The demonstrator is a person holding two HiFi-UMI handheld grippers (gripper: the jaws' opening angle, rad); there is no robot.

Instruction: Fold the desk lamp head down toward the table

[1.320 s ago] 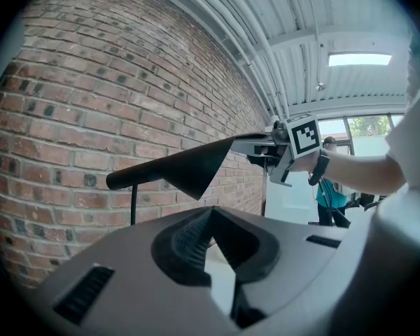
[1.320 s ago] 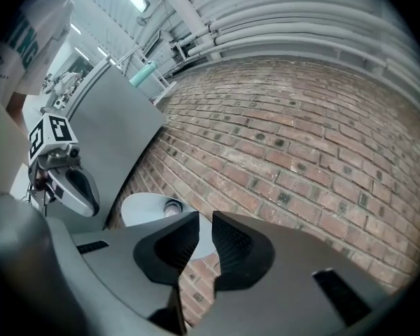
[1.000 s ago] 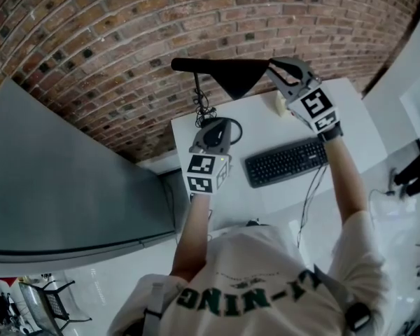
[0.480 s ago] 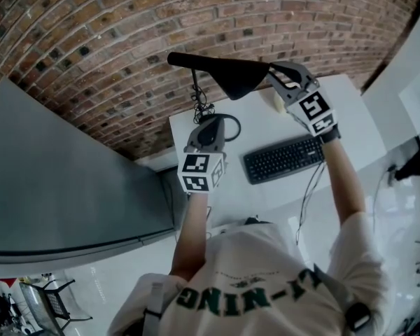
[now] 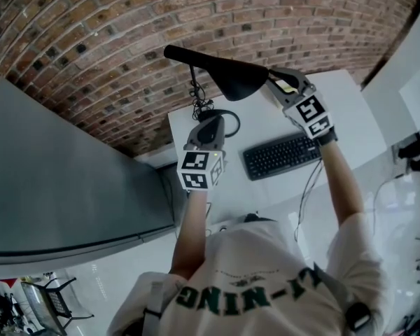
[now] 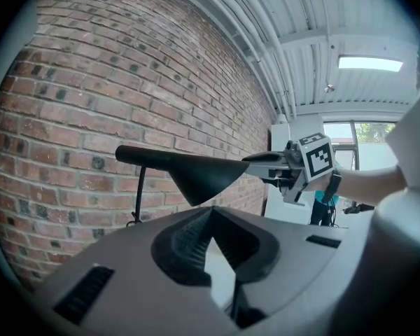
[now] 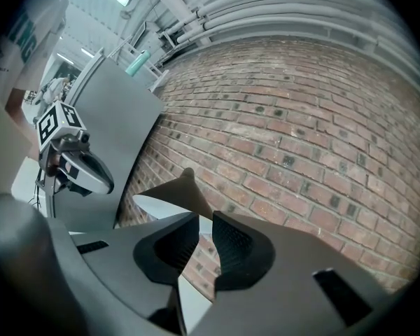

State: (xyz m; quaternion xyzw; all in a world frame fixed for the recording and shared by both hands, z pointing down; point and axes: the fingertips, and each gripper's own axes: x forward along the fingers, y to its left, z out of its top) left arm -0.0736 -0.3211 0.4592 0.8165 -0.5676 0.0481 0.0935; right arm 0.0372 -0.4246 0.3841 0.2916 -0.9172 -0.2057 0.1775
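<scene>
The black desk lamp stands at the table's back left, its thin stem rising in front of the brick wall. Its cone head slopes down to the right from the long arm. My right gripper is shut on the rim of the lamp head, as the left gripper view also shows. My left gripper sits low over the lamp's round base. Its jaws meet at the tips with nothing seen between them, and the lamp head hangs above it.
A black keyboard lies on the white table, right of the lamp base. The brick wall runs close behind the lamp. A grey panel stands to the left of the table. Tangled cable hangs by the stem.
The lamp arm has gone from nearly level to sloping, with the head end lower under my right gripper. The left gripper has hardly moved.
</scene>
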